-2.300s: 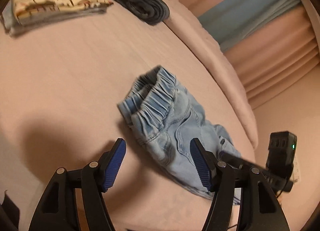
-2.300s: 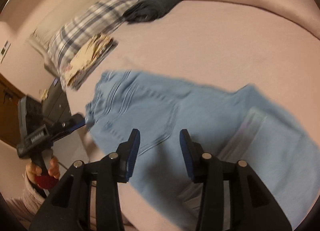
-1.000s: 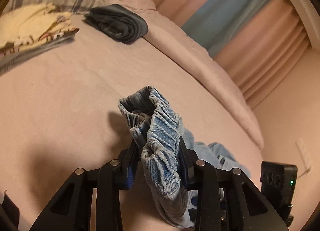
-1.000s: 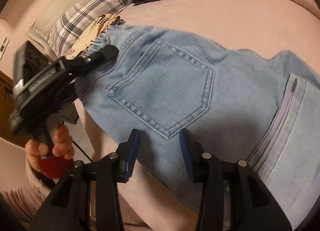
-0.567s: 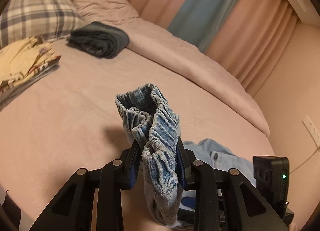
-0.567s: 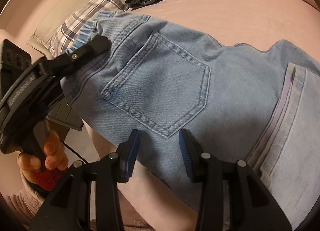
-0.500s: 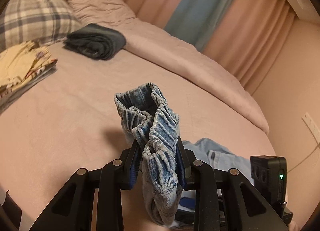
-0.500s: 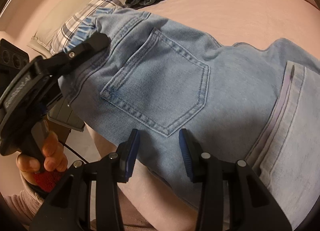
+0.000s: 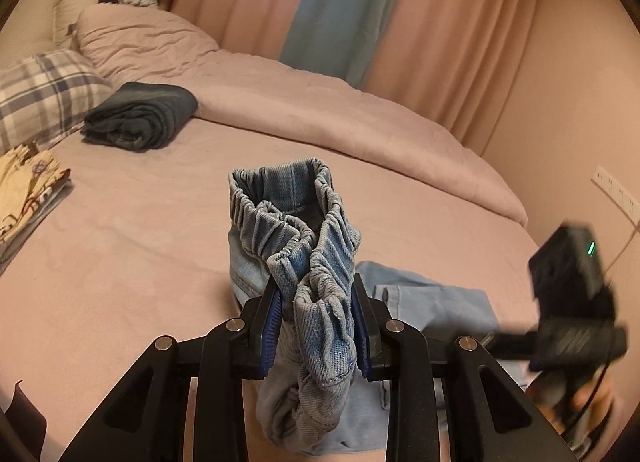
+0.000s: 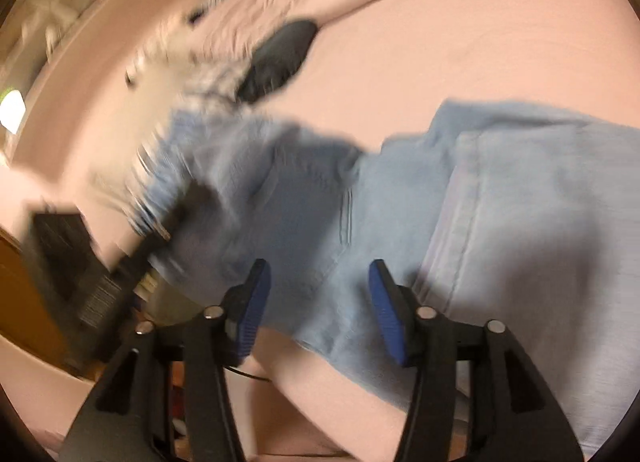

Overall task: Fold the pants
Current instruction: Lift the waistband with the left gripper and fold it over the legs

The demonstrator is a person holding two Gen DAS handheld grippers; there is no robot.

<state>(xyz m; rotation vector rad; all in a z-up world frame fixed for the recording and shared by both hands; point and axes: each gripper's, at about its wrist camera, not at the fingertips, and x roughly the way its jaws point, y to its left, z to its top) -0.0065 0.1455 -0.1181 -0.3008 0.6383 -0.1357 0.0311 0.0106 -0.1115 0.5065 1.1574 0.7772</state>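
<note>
You are in the lifting and straightening step: your left gripper [image 9: 316, 322] is clamped on the gathered elastic waistband of the light blue jeans [image 9: 296, 246], which stand bunched up out of its jaws above the pink bed [image 9: 132, 221], while the legs trail across the sheet toward your right. Your right gripper [image 10: 318, 302] has its jaws opening, and nothing is pinched between the blue pads; the denim only lies beyond them, with a leg seam and the turned cuff near the right-hand pad. The right wrist view is smeared with motion, so finer contact cannot be read. The next move probably calls for that free gripper to take hold of a leg or hem, so the pants can be laid flat and doubled over. Compared with a second ago, the waistband sits higher off the bed and the curtains [image 9: 360, 13] fill more of the left view, and the right jaws, then narrow over the back pocket, now stand wider and have slid off toward the leg.
</note>
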